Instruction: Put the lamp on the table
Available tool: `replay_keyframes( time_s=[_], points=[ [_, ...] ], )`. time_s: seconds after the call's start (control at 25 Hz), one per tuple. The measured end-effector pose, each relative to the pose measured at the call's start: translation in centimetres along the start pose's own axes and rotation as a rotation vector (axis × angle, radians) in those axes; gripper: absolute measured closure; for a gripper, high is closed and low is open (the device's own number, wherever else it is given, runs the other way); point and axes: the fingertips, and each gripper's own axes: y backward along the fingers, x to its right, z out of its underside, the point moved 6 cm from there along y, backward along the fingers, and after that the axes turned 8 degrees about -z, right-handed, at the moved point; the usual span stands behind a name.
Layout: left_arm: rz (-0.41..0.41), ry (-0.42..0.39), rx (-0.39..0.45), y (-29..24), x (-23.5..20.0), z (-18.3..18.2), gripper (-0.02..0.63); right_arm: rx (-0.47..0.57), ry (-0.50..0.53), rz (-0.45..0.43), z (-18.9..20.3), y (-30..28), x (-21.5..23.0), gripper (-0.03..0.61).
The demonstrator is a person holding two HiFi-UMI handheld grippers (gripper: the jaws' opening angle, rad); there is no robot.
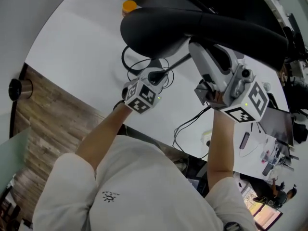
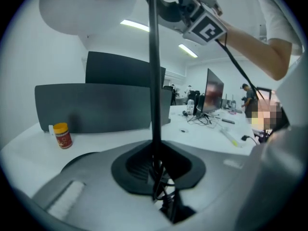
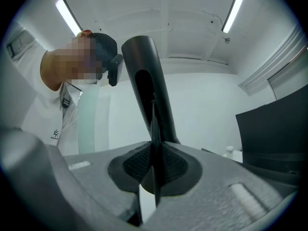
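Observation:
Above the white round table [image 1: 82,47] I hold a black lamp [image 1: 202,28] in both grippers. Its long dark head spans the top of the head view. My left gripper [image 1: 156,76] is shut on the lamp's thin upright pole [image 2: 154,81], which stands pinched between the jaws [image 2: 156,170] together with a loop of black cable. My right gripper [image 1: 204,93] is shut higher up on the lamp, where a thin black part seen edge-on [image 3: 155,170] leads to a thicker black tube [image 3: 147,81]. The lamp's foot is hidden.
An orange-lidded jar [image 2: 61,134] stands on the table by dark partition panels [image 2: 96,105]. Black cable coils lie on the table [image 1: 132,64] and hang off its edge [image 1: 187,121]. Wooden floor [image 1: 53,114] lies left, and a cluttered desk [image 1: 269,148] right.

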Motion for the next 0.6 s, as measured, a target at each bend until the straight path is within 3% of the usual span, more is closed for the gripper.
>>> replay_keyframes(
  time_s=[0.6],
  points=[
    [-0.068, 0.108, -0.029, -6.1, -5.2, 4.2, 0.566, -0.058, -0.079, -0.065, 6.2, -3.2, 7.8, 0.538]
  ],
)
